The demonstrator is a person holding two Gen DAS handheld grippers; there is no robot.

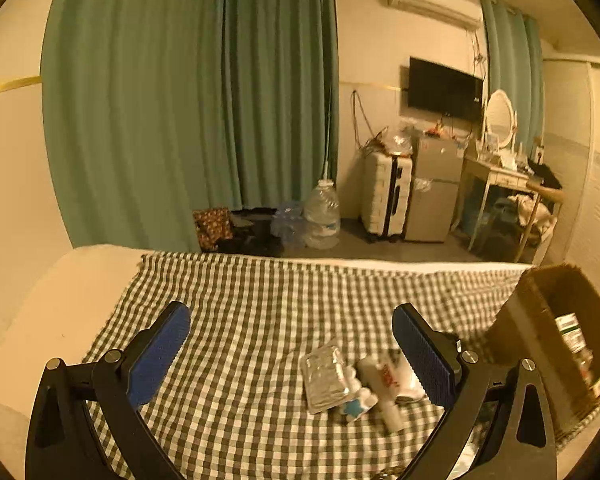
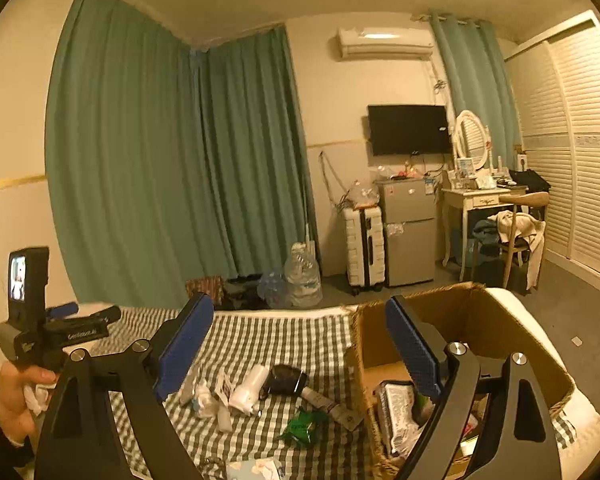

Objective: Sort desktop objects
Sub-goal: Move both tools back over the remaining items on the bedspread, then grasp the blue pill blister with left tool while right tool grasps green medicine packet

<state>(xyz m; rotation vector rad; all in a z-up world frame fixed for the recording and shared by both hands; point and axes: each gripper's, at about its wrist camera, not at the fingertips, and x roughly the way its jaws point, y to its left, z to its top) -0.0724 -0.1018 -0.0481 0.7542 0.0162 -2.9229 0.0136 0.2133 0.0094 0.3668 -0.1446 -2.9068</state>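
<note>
While both grippers gape empty, white bottle lies flat, neck toward box.

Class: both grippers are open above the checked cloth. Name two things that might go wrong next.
1. The foil packet and white bottle lie touching, so the left gripper may pinch both or knock one away.
2. The cardboard box already looks crowded, so added items may spill out.
</note>
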